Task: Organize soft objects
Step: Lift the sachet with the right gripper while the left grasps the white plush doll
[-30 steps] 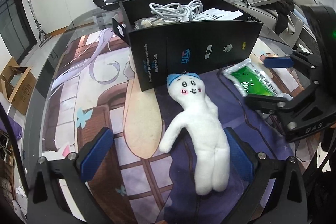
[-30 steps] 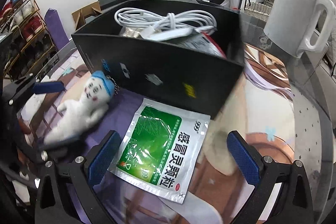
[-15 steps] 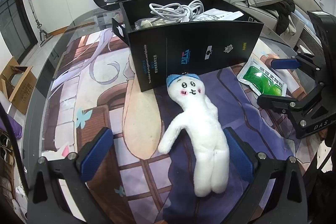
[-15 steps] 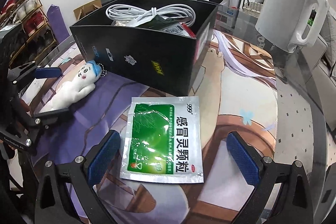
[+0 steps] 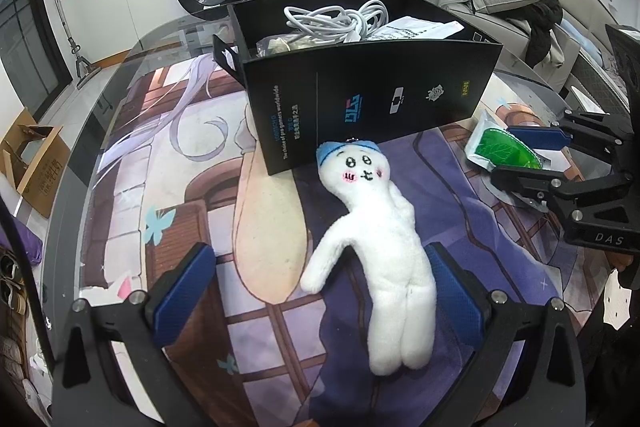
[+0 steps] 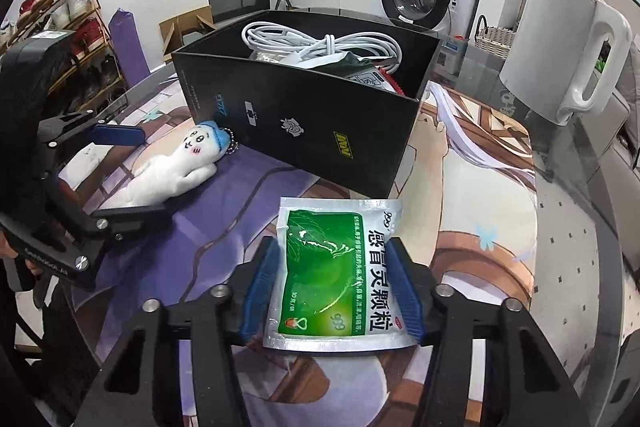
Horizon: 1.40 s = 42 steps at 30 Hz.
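Right gripper [image 6: 334, 289] clamped on green medicine sachet [image 6: 338, 267]; left gripper [image 5: 320, 287] spread wide around white plush doll [image 5: 380, 239], black box [image 5: 360, 95] ahead

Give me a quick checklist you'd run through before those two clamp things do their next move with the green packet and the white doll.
1. Right gripper shut on the green foil medicine sachet: ok, both blue pads press its sides.
2. Sachet held flat: not ok, it bulges between the pads.
3. Left gripper around the white plush doll with the blue cap: not ok, it is open, with only the doll's legs between the pads.
4. Room in the open black cardboard box: cannot tell; a white coiled cable and papers already lie on top.
5. Doll free of the box: cannot tell, its head lies at the box wall.
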Each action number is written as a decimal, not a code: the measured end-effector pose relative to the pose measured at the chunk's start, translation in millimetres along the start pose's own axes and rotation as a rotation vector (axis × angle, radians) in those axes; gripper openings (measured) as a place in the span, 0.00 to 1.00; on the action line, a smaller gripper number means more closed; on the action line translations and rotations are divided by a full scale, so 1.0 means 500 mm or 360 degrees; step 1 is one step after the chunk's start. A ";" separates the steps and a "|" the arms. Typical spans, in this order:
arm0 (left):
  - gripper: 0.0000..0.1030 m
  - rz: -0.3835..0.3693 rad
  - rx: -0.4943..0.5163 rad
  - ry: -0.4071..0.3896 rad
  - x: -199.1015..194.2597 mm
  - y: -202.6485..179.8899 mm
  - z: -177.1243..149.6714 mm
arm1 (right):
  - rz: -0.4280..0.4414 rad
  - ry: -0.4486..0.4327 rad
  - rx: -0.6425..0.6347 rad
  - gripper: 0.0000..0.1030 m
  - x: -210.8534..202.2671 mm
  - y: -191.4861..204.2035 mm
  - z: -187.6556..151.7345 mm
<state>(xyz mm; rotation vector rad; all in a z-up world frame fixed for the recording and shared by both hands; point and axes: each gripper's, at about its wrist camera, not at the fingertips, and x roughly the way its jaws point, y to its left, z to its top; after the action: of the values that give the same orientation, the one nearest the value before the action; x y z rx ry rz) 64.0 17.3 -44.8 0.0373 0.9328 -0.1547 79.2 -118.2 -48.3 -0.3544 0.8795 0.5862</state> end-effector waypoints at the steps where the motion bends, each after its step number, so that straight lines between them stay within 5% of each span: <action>1: 1.00 0.0000 0.0000 0.0000 0.000 0.000 0.000 | 0.0007 -0.0001 0.0003 0.44 -0.003 -0.001 -0.002; 17: 0.98 -0.0020 -0.0002 -0.0011 0.000 -0.010 -0.001 | 0.0051 -0.0039 0.0012 0.42 -0.014 -0.008 -0.021; 20: 0.84 -0.0037 0.0029 -0.0041 -0.007 -0.018 -0.001 | 0.0051 -0.0039 0.0013 0.42 -0.012 -0.011 -0.019; 25: 0.44 -0.0105 0.0088 -0.0094 -0.021 -0.035 -0.003 | 0.0052 -0.0039 0.0016 0.42 -0.012 -0.010 -0.020; 42: 0.39 -0.0173 0.0081 -0.0203 -0.056 -0.046 0.010 | 0.0049 -0.0116 0.0018 0.43 -0.045 -0.013 -0.010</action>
<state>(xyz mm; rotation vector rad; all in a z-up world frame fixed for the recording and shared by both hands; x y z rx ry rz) 47.9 -2.4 -18.5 0.0233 0.8037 -0.2785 68.9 -133.3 -32.8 -0.3081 0.8190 0.6186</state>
